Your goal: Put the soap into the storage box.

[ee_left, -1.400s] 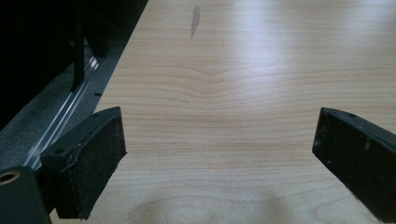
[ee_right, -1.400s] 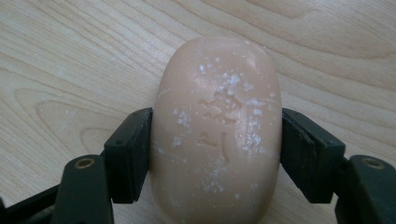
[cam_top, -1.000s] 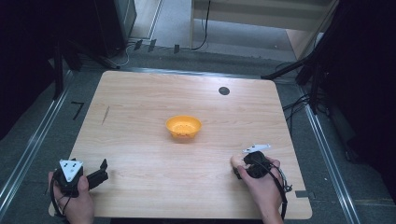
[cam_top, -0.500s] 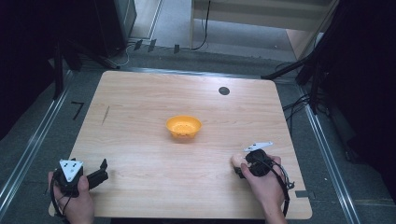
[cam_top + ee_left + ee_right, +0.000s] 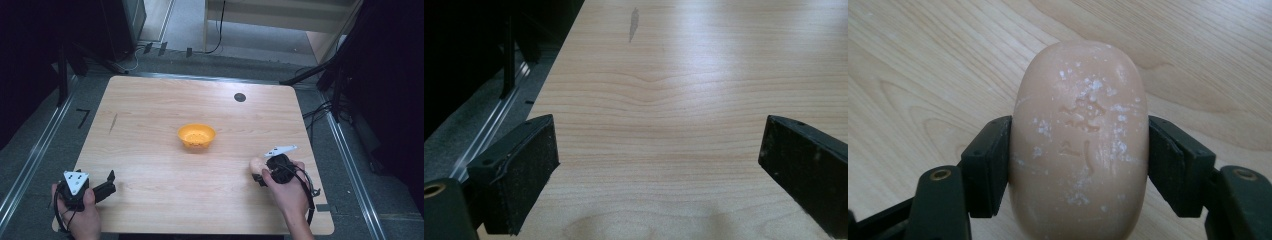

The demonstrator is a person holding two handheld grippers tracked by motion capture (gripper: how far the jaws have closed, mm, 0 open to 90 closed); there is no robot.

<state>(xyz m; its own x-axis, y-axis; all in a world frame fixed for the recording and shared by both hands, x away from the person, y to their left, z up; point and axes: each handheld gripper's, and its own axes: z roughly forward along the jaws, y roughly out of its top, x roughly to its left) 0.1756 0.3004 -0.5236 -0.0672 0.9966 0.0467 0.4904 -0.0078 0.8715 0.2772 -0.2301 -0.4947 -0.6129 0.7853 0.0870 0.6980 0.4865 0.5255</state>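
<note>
A peach-coloured oval bar of soap point(image 5: 1080, 140), flecked with white, sits between the black pads of my right gripper point(image 5: 1080, 165), which is shut on its two long sides. From above, the soap point(image 5: 255, 165) and right gripper point(image 5: 260, 172) are at the table's front right, held low over the wood. An orange bowl point(image 5: 196, 135) stands at the table's middle, well apart from both hands. My left gripper point(image 5: 106, 183) rests at the front left corner, its jaws wide open point(image 5: 659, 165) over bare wood.
The light wooden table point(image 5: 150, 110) has a small black disc point(image 5: 240, 97) near its far edge and a dark streak point(image 5: 113, 123) at the left. Metal rails run along both sides, and cables lie on the floor beyond.
The right hand has shifted only slightly, still holding the soap. The left hand and the bowl have not moved.
</note>
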